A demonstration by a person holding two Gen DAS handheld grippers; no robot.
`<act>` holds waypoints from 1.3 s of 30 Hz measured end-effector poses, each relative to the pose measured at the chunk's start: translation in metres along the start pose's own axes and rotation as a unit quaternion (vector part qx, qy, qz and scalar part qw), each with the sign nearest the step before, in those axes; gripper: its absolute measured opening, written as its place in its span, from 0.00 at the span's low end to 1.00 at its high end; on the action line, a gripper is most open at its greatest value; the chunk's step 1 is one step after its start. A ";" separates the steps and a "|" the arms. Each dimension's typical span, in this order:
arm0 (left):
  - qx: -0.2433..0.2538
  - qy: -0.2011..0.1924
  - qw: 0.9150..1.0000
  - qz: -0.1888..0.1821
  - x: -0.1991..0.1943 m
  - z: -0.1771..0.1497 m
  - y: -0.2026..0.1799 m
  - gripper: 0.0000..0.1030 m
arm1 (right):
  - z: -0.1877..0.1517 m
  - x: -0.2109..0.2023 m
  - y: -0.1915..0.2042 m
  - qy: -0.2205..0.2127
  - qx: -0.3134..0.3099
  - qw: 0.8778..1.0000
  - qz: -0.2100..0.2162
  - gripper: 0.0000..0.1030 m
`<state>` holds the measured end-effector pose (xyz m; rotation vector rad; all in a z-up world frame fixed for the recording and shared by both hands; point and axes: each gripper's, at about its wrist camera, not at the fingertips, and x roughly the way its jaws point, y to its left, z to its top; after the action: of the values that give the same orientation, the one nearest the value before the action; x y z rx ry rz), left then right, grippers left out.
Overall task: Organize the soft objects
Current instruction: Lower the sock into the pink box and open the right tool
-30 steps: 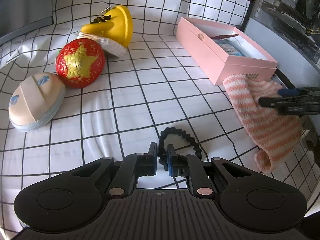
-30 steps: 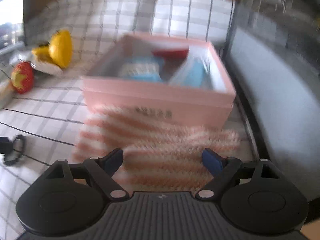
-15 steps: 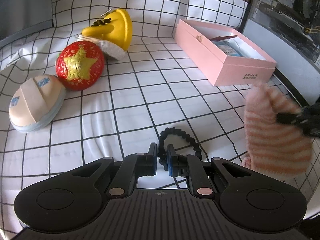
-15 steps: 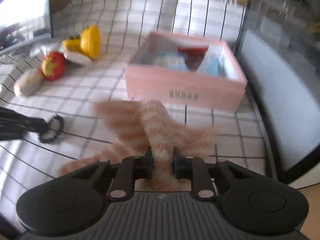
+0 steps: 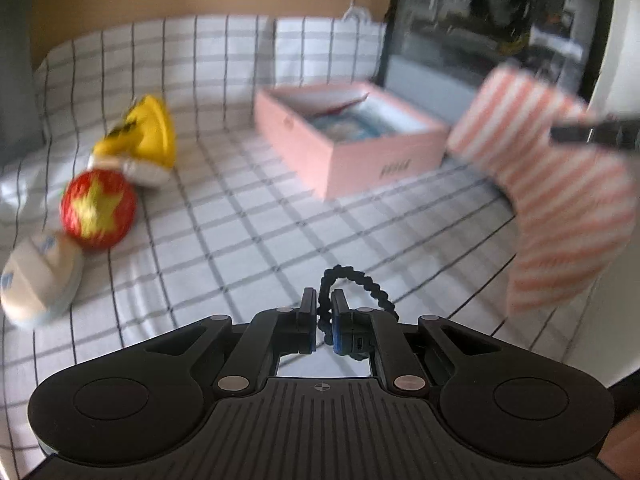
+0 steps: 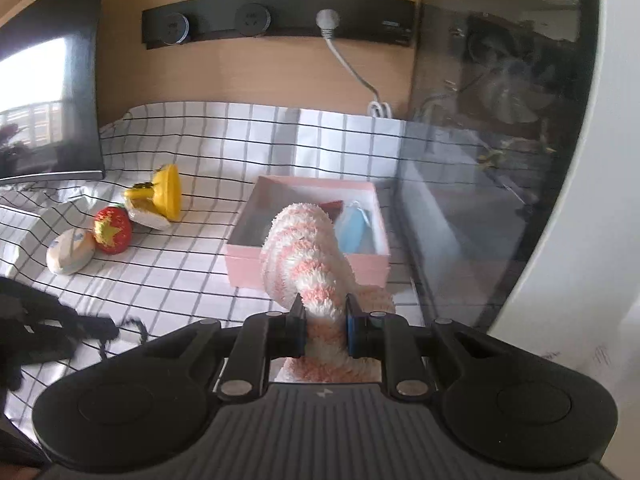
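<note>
Sock (image 6: 304,248) lifted higher, R gripper (image 6: 323,322) clamped, L gripper (image 5: 324,316) raised w/ band (image 5: 352,280)

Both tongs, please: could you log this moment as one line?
left tongs: shut on hair tie | right tongs: shut on striped sock, lifted | pink box: open

Right hand-held gripper (image 6: 323,330) clamps a fluffy pink-and-white striped sock (image 6: 306,258) at frame centre, before an open pink box (image 6: 370,266).
</note>
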<state>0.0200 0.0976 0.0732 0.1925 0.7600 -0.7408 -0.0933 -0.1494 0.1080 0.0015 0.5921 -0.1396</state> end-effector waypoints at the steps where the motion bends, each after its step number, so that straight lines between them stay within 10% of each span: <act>1: 0.000 -0.011 1.000 -0.003 -0.004 0.007 -0.002 0.09 | -0.001 -0.001 -0.001 0.002 0.002 1.000 0.000 0.17; 13: -0.003 -0.213 0.976 -0.034 0.003 0.169 -0.027 0.12 | -0.010 -0.018 -0.009 -0.045 0.023 0.999 -0.001 0.17; 17: -0.064 -0.178 0.981 -0.031 0.068 0.205 -0.020 0.14 | -0.015 -0.019 -0.008 -0.046 0.025 0.999 0.000 0.17; 29: -0.213 -0.034 0.976 -0.026 0.066 0.083 0.014 0.15 | 0.043 -0.006 -0.017 -0.117 0.033 0.992 0.020 0.17; 39: -0.218 -0.067 0.973 0.019 -0.013 0.029 0.025 0.15 | 0.146 0.096 0.014 -0.269 -0.008 0.962 -0.056 0.17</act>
<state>0.0466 0.1110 0.1007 -0.2388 0.7703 -0.5283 0.0687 -0.1538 0.1747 -0.0844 0.0490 -0.2352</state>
